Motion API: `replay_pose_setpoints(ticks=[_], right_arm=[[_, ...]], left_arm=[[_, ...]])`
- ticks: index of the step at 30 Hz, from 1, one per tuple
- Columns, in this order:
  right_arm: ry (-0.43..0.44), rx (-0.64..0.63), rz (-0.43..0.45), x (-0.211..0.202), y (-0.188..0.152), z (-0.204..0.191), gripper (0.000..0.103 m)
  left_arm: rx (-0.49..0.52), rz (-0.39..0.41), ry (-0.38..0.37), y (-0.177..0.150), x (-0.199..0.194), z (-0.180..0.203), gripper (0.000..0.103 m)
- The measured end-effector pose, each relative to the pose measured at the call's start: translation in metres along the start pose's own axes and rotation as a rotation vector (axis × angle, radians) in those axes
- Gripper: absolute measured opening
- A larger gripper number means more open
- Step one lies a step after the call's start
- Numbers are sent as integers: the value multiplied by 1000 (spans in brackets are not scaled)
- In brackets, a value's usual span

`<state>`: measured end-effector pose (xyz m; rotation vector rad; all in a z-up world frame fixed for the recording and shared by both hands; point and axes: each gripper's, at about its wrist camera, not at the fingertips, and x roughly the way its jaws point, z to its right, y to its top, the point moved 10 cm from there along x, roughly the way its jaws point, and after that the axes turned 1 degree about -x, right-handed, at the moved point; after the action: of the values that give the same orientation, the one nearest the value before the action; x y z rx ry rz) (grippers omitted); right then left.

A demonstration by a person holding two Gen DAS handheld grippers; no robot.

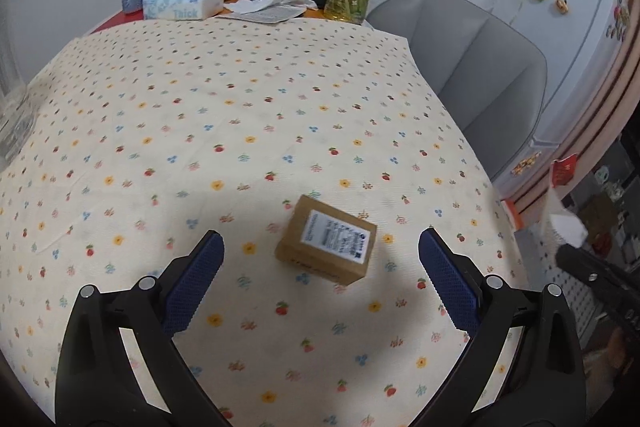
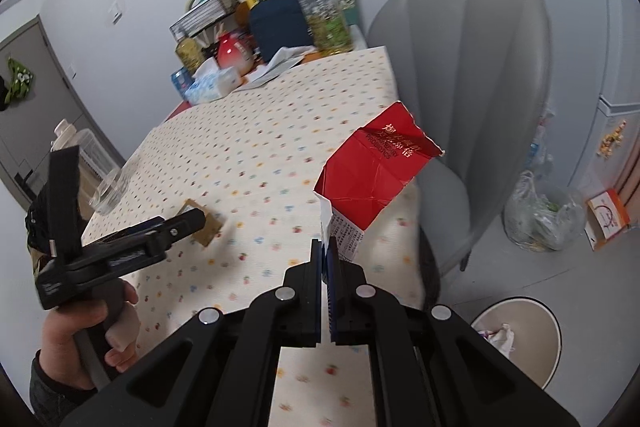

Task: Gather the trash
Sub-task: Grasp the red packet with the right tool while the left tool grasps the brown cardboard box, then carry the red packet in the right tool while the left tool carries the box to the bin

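left tool (image 1: 320,259) spread above cardboard box (image 1: 326,241) | right tool (image 2: 329,259) pinching red carton (image 2: 372,171), raised

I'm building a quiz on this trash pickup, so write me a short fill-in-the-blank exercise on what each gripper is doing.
1. The right gripper is shut on a torn carton whose color is mostly ____.
2. The left gripper is ____, with the small cardboard box lying on the tablecloth between its fingers.
3. The round bin on the floor already holds crumpled ____ paper.

Missing words: red; open; white
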<state>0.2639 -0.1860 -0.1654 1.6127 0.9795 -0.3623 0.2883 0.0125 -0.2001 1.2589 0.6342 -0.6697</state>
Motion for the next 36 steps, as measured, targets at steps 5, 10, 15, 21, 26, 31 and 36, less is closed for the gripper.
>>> replay_pose_setpoints(ticks=[5,10,15,21,26,31,36], right_arm=[[-23,27,18,-15,-1,24,3],[-51,55,30,-28,-6,47,4],[-78,84,39,-40,-15,71,4],[-109,118,46,-53,-22,99,4],[-134,156,37,-59,-33,127,4],[-154,182,27,-60,-44,147,4],[-179,207,11,-60,-54,169,4]], left_arm=[[48,-39,25,-5,11,13,50],[93,5,16,0,-7,35,49],[118,32,-21,4,-24,59,49],[141,47,-66,6,-33,92,49],[177,39,-99,0,-33,124,49],[202,24,-130,-5,-28,151,49],[233,9,-160,-12,-23,177,49]])
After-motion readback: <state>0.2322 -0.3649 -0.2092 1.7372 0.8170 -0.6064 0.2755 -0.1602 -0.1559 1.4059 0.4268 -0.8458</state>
